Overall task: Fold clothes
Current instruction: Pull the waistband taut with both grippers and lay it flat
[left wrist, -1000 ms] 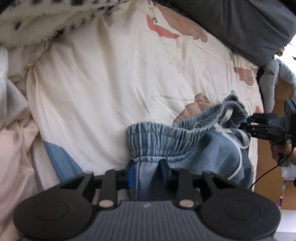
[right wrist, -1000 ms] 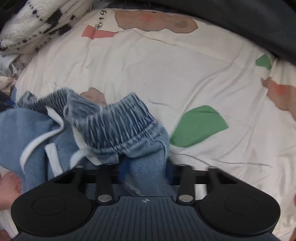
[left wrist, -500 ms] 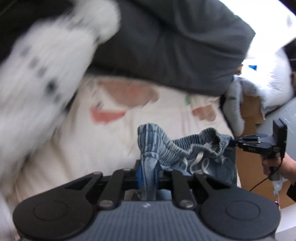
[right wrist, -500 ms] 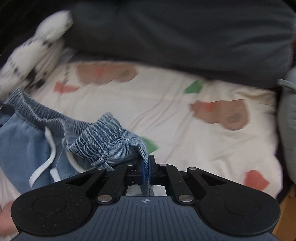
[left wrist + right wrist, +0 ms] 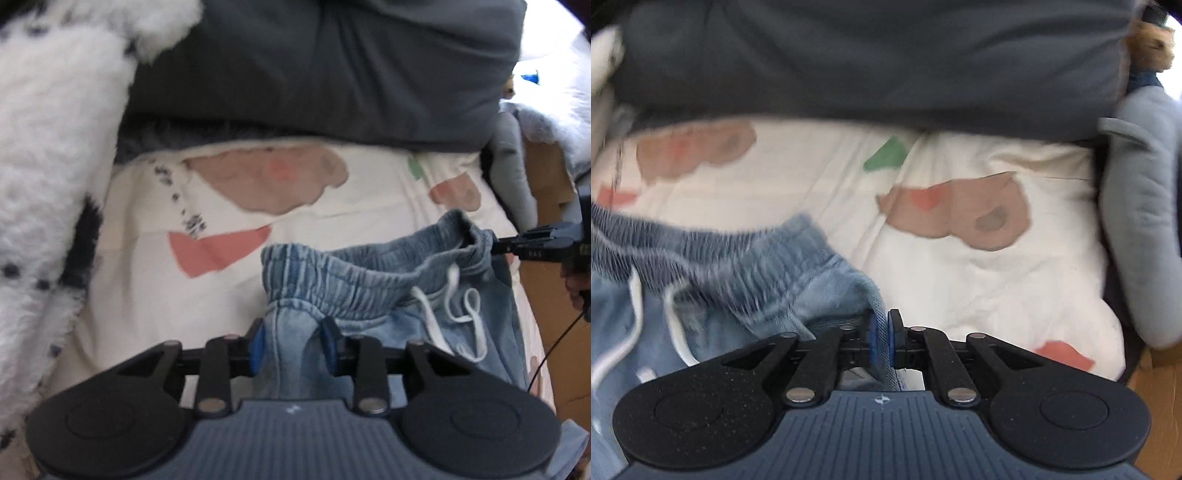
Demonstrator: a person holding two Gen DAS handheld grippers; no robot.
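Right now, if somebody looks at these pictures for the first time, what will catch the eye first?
First the blue denim shorts, held up over the bed by the waistband, with the left tongs and the right tongs each shut on one end. Their white drawstring dangles in front. Behind lie the cream quilt with coloured patches and a dark grey pillow at the top.

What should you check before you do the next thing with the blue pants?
1. Left gripper pinching the blue pants at the waistband: ok.
2. Right gripper clamped on the other end: ok.
3. Waistband spread between both grippers: ok, though it sags a little.
4. White drawstring tucked away: not ok, it dangles loose.
5. Open space on the patterned bedsheet to lay them: ok.
6. Pant legs hanging straight: cannot tell, they are out of view.
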